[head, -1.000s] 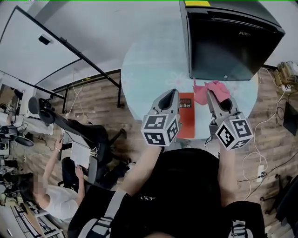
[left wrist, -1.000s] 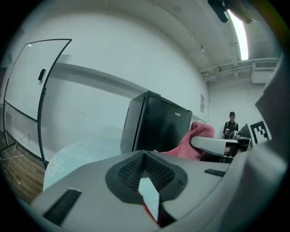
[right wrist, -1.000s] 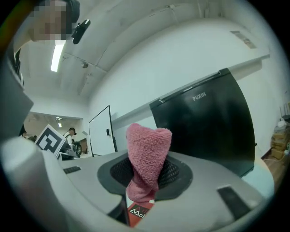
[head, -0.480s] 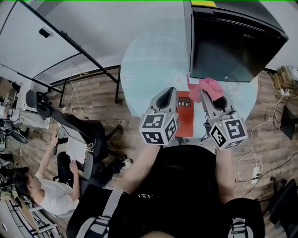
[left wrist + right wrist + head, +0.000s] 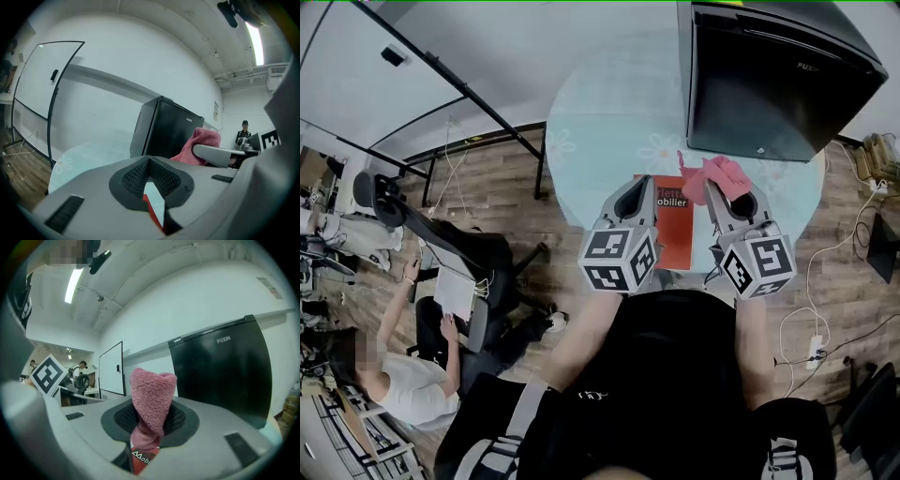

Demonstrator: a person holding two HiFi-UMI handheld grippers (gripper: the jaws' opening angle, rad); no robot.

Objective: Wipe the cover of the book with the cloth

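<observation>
Pale bench (image 5: 600, 122) is carrying the book (image 5: 675, 239); right claw (image 5: 719, 190) is clenching the cloth (image 5: 712, 176) over the book's far right corner, left claw (image 5: 643, 187) is hovering clenched, empty, at its left; pressing the cloth flat looks advisable

Two grey tools up front, left gripper (image 5: 637, 190) and right gripper (image 5: 719, 194), each topped by a cube of black-and-white square markers. Black mesh pads (image 5: 136, 176) line the jaws. Black top (image 5: 675, 375), grey shoulder strap (image 5: 517, 433).
</observation>
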